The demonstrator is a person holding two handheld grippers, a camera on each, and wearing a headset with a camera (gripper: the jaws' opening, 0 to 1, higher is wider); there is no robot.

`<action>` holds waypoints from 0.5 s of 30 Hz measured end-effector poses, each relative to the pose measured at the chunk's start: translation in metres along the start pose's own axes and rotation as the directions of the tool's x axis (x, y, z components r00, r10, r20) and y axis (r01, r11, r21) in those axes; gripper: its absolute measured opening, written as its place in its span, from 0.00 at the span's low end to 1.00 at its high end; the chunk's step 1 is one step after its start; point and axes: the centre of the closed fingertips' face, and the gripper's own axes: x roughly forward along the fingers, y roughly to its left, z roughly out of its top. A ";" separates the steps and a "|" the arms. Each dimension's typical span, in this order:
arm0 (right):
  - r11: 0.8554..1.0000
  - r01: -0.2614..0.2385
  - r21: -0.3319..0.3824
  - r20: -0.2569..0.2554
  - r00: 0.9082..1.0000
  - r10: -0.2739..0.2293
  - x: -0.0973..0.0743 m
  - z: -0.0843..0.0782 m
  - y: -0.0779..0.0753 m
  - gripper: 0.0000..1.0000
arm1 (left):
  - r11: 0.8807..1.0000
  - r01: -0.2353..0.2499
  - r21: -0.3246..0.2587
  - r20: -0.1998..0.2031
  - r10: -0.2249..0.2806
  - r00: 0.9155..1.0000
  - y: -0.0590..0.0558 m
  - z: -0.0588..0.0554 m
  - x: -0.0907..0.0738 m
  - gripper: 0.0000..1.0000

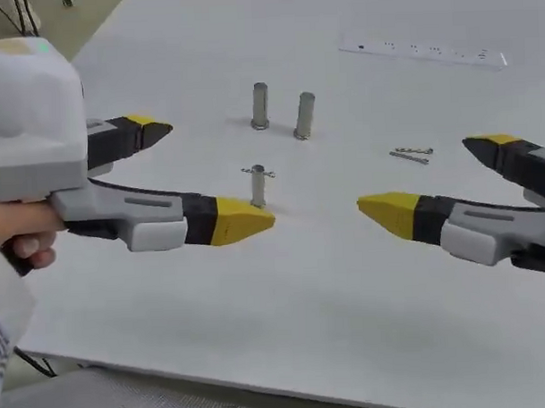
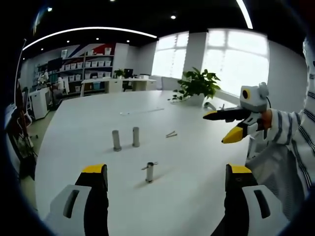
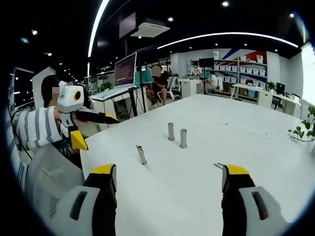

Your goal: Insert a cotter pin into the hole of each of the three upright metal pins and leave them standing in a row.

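My hand (image 1: 23, 232) holds the left gripper (image 1: 222, 173) at the left of the head view. Its jaws are wide apart, gripping nothing, above the white table (image 1: 286, 329). The lower yellow tip is just beside the near pin (image 1: 258, 194); I can't tell if it touches.

The near pin stands upright. A cotter pin (image 1: 259, 173) goes through its top and sticks out on both sides. Behind it are the back-left pin (image 1: 260, 106) and the back-right pin (image 1: 304, 115), both upright, side by side and close together. The three make a triangle, not a row.

To the right, the loose cotter pins (image 1: 412, 154) lie flat on the table, two of them next to each other. Further back, a power strip (image 1: 424, 53) lies near the table's far edge.

The right gripper (image 1: 413, 174) is at the far right, with its jaws spread and gripping nothing. It points left toward the left gripper, and its upper tip is near the loose cotter pins.

In the left gripper view the near pin (image 2: 149, 172) stands ahead between my own spread jaws, with the two back pins beyond it. The right gripper (image 2: 213, 129) is off to the right.

In the right gripper view the near pin (image 3: 141, 155) is ahead and left of centre. One loose cotter pin (image 3: 218, 165) is just beside my right jaw tip.
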 end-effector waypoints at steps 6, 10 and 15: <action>0.995 0.091 0.045 -0.044 0.995 -0.089 -0.015 -0.023 -0.013 0.96 | 1.000 0.019 0.001 -0.009 -0.019 1.000 -0.003 -0.001 0.001 0.99; 0.992 0.102 0.075 -0.067 0.993 -0.097 -0.022 -0.031 -0.012 0.97 | 1.000 0.026 -0.006 -0.014 -0.026 1.000 -0.002 -0.002 0.003 0.99; 0.986 0.130 0.106 -0.098 0.988 -0.120 -0.026 -0.036 -0.012 0.98 | 1.000 0.029 -0.012 -0.028 -0.030 0.999 0.003 -0.004 0.005 0.99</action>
